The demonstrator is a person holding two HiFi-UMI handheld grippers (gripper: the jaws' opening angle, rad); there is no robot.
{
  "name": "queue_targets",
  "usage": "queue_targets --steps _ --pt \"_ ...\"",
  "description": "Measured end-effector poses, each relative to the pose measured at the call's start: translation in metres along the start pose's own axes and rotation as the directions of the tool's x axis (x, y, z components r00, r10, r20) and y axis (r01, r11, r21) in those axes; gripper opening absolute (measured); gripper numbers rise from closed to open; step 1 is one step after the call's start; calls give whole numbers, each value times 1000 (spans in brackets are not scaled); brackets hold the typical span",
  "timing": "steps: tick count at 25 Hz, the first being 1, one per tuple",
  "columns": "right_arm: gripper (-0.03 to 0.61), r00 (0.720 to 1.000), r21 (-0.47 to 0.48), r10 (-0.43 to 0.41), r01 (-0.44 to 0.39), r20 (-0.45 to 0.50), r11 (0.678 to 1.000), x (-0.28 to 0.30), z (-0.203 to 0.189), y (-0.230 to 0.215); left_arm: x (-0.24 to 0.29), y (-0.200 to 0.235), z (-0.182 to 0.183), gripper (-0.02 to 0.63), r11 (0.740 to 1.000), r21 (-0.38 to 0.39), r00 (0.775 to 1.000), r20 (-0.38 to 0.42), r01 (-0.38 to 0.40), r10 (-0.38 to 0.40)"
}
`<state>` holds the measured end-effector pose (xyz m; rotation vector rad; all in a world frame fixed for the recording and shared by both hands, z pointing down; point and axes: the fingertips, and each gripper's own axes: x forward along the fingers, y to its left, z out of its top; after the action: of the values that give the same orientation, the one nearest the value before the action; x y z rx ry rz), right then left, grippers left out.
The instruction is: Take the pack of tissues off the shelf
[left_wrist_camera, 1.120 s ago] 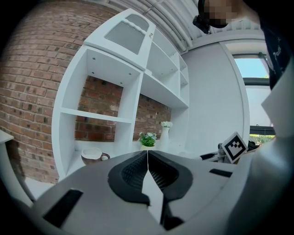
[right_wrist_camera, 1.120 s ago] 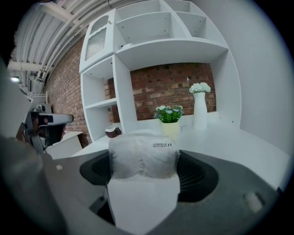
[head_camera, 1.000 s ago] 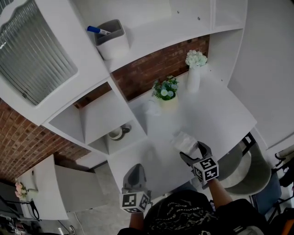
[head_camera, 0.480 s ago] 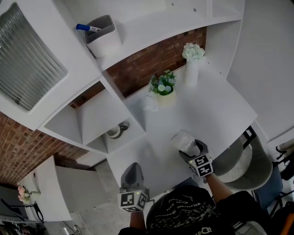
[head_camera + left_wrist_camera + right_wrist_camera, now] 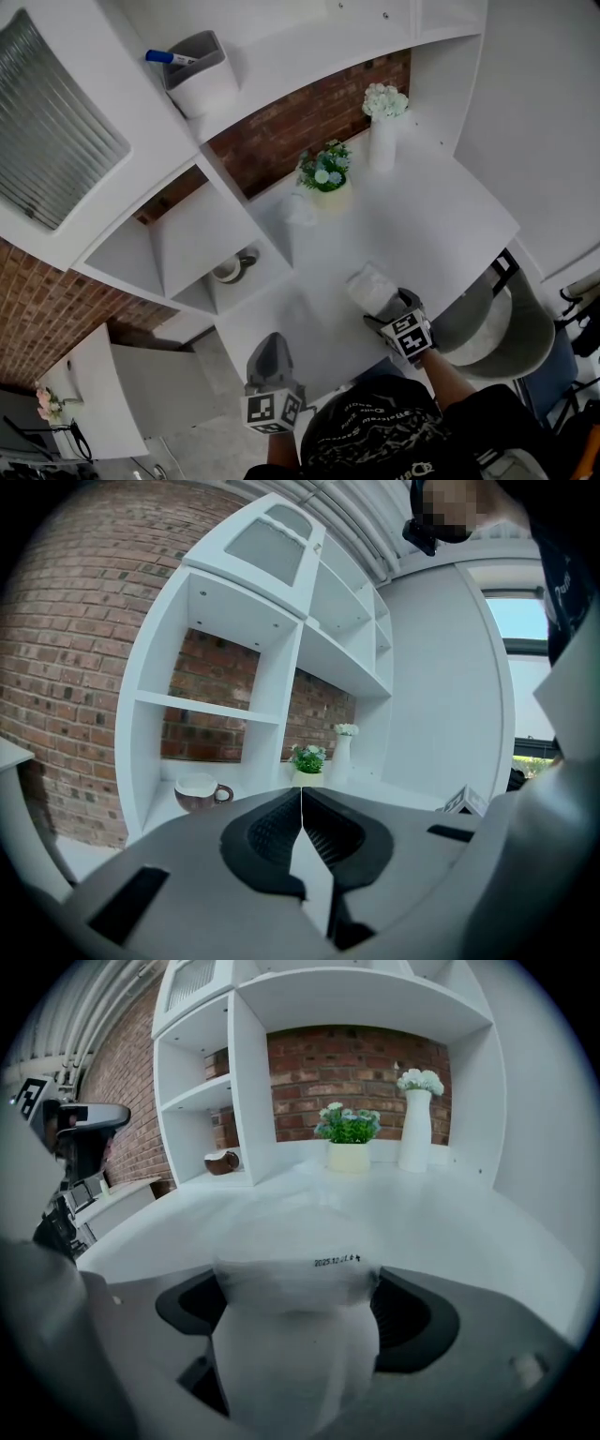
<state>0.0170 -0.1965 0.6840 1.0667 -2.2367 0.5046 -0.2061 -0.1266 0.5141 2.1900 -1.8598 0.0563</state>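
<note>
White desk [image 5: 441, 216] under the shelf unit [image 5: 202, 220], brick behind. The pack of tissues [image 5: 291, 1260] is off the shelf and lying on the desk between the right gripper [image 5: 392, 307] jaws, which have just been opening and look spread clear of it. Compared with a second ago, that gripper sits lower, and the left gripper [image 5: 301, 797] is pressed together with nothing in it, in the same spot. Risk, I'd guess: pull back crooked and a pad snags the soft wrap, dragging it toward the desk's front edge.

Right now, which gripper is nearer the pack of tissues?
Right. The right gripper has the pack of tissues between its jaws, which have just been opening. The left gripper, shut, is apart, left of the pack in the head view.
</note>
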Motion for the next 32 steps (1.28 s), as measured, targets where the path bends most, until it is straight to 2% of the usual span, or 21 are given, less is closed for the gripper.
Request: queue_targets --steps 4,6,11,15,19,22,24,28,32 --pt "502 999 52 29 -28 -25 998 0 -11 0 0 -3 -7 11 1000 -5 1000 -14 13 -13" --pt "505 999 87 44 -42 -17 995 -4 -9 4 -2 -4 -9 11 1000 -2 1000 -17 20 -20" --pt "505 998 106 46 -50 35 993 -31 2 4 -5 -11 -9 11 999 -10 999 8 41 -41" --pt "503 991 124 48 -64 127 990 -57 30 9 -11 -9 -6 11 999 -24 999 23 49 -48" --pt "503 967 76 45 -65 250 995 -91 65 17 -15 -8 -12 11 997 -52 999 7 49 -49" --pt "502 928 -2 113 -121 355 993 -120 94 40 -19 -10 -18 11 997 -63 999 -3 49 -49" --pt "502 910 -51 135 -125 393 991 -134 107 52 -23 -14 -14 11 996 -62 998 14 60 -59" --pt "498 874 -112 103 -56 475 992 -158 123 57 -26 -24 -4 11 994 -52 995 39 96 -94" --pt "421 868 -138 60 10 493 990 -166 121 60 -30 -29 -6 11 993 -53 994 39 106 -104"
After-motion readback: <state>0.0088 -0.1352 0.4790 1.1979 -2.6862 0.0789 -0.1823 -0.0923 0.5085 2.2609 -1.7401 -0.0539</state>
